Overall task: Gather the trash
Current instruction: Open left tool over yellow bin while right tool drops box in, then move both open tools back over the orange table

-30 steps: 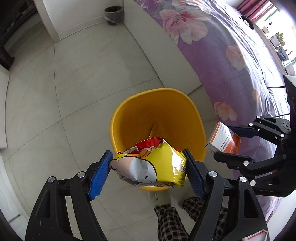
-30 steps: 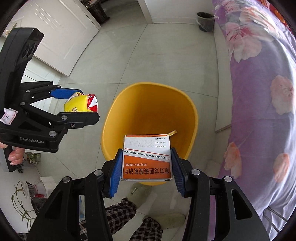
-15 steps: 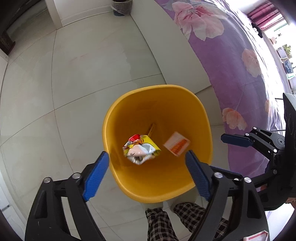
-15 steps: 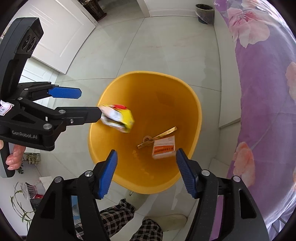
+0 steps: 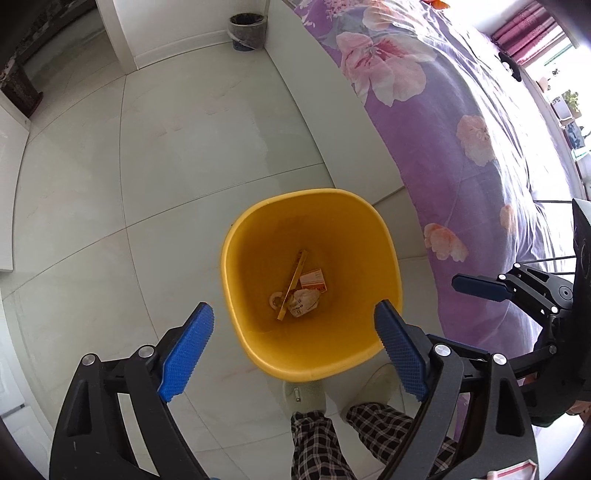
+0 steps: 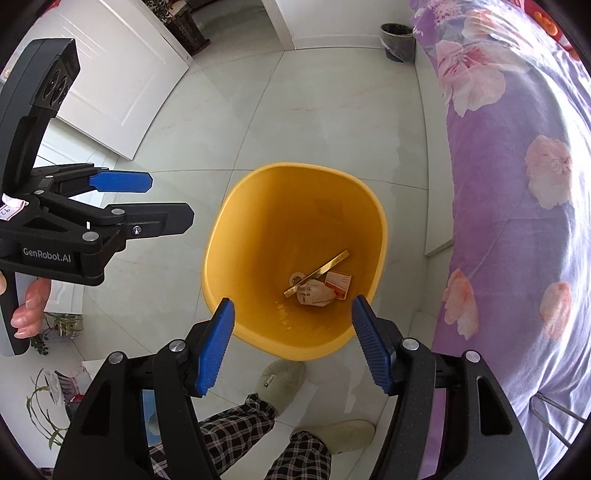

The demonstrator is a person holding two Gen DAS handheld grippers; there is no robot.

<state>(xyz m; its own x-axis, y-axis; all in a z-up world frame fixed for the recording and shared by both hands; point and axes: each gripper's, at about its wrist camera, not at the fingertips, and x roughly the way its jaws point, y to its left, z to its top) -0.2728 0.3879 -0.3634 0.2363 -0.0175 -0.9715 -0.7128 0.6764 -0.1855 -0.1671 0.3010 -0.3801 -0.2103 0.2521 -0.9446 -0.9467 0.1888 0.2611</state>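
Observation:
A yellow bin (image 5: 384, 258) (image 6: 218, 236) stands on the tiled floor below both grippers. At its bottom lie a crumpled snack bag (image 5: 304, 302) (image 6: 314, 293), an orange and white box (image 5: 313, 280) (image 6: 339, 283), a long yellow stick (image 5: 293, 284) (image 6: 317, 272) and a small ring (image 5: 275, 299). My left gripper (image 5: 293, 352) is open and empty above the bin's near rim. My right gripper (image 6: 293, 345) is open and empty above the near rim too. Each gripper shows at the side of the other's view.
A bed with a purple flowered cover (image 5: 461, 122) (image 6: 517, 166) runs along the right. A small dark waste basket (image 5: 247, 31) (image 6: 398, 42) stands far off by the wall. The person's checked trousers and slippers (image 6: 280, 384) are just below the bin. White doors (image 6: 110, 81) are on the left.
Both grippers opened and let go of the snack bag and the box. These fell into the yellow bin and now lie at its bottom. Both grippers rose higher above the bin.

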